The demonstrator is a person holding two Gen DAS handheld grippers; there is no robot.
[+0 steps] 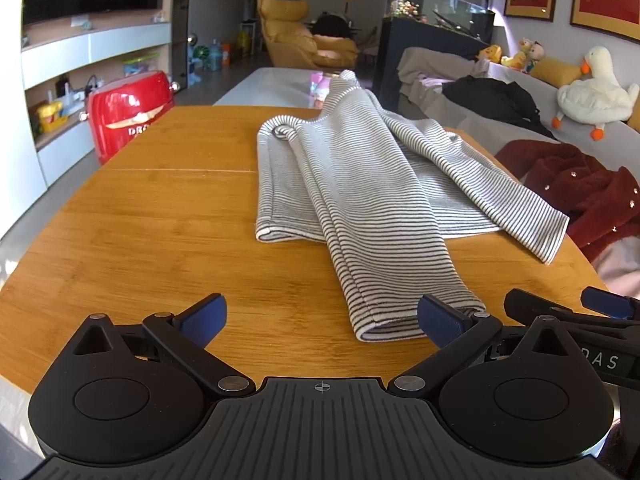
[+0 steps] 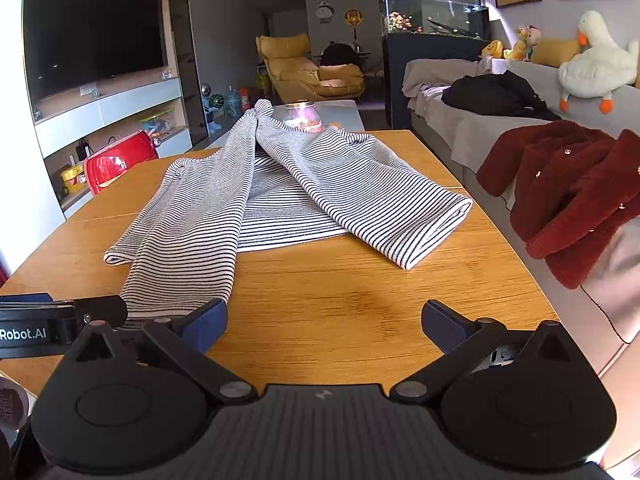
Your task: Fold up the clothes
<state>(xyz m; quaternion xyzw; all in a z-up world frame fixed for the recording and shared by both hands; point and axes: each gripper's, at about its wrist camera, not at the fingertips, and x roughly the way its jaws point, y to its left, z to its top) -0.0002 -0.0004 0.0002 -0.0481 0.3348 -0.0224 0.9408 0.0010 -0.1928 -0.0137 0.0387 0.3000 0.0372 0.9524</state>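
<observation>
A grey-and-white striped long-sleeved top (image 1: 360,184) (image 2: 256,196) lies on the wooden table (image 1: 140,220) (image 2: 340,280), both sleeves folded in over the body and pointing toward me. My left gripper (image 1: 322,318) is open low over the table's near edge; the near sleeve's cuff (image 1: 404,320) lies just inside its right finger. My right gripper (image 2: 324,322) is open too, over bare wood, with that same cuff (image 2: 168,300) beside its left finger. Nothing is held. Each gripper shows at the edge of the other's view.
A dark red fleece coat (image 2: 568,192) (image 1: 580,192) hangs on the grey sofa to the right of the table. A red appliance (image 1: 128,112) (image 2: 116,160) stands past the table's left edge. Beyond the far edge sits a low white table with a jar (image 2: 304,116).
</observation>
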